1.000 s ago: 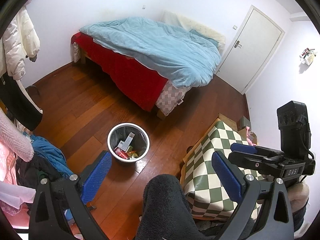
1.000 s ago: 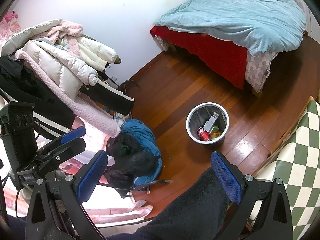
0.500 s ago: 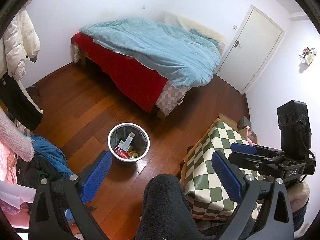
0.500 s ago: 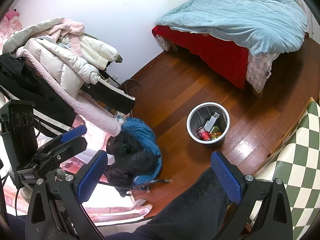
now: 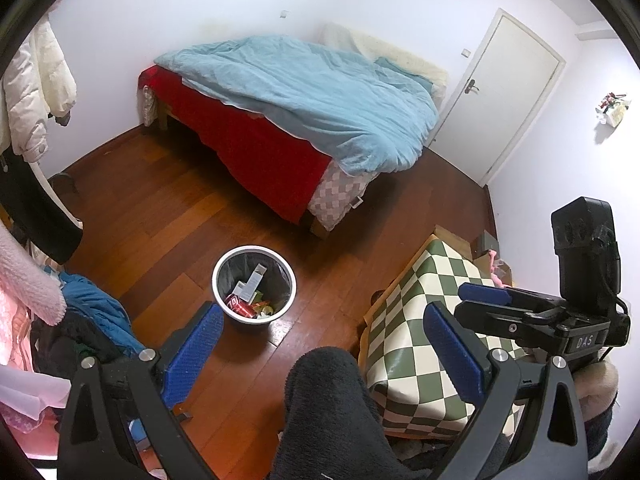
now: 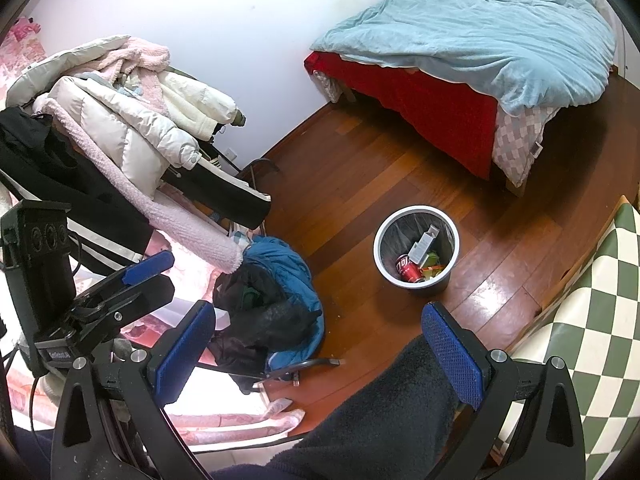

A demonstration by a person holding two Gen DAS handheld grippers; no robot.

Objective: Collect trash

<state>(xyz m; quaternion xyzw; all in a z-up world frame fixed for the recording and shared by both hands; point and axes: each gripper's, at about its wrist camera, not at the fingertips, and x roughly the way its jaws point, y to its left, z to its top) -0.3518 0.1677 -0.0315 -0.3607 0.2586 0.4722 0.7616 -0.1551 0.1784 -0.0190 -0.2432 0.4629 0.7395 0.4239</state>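
Note:
A white-rimmed trash bin with a dark liner stands on the wooden floor; it also shows in the right wrist view. Inside lie a red can, a grey-white carton and colourful wrappers. The can and carton show in the right wrist view too. My left gripper is open and empty, held high above the floor near the bin. My right gripper is open and empty, also high up. Each gripper appears in the other's view, the right gripper and the left gripper.
A bed with a blue duvet and red sheet stands behind the bin. A green-checkered table is at the right. A chair piled with clothes and hanging coats are at the left. A white door is at the back right.
Both views have drifted very slightly. The bin and its contents have not moved, and both grippers stay open.

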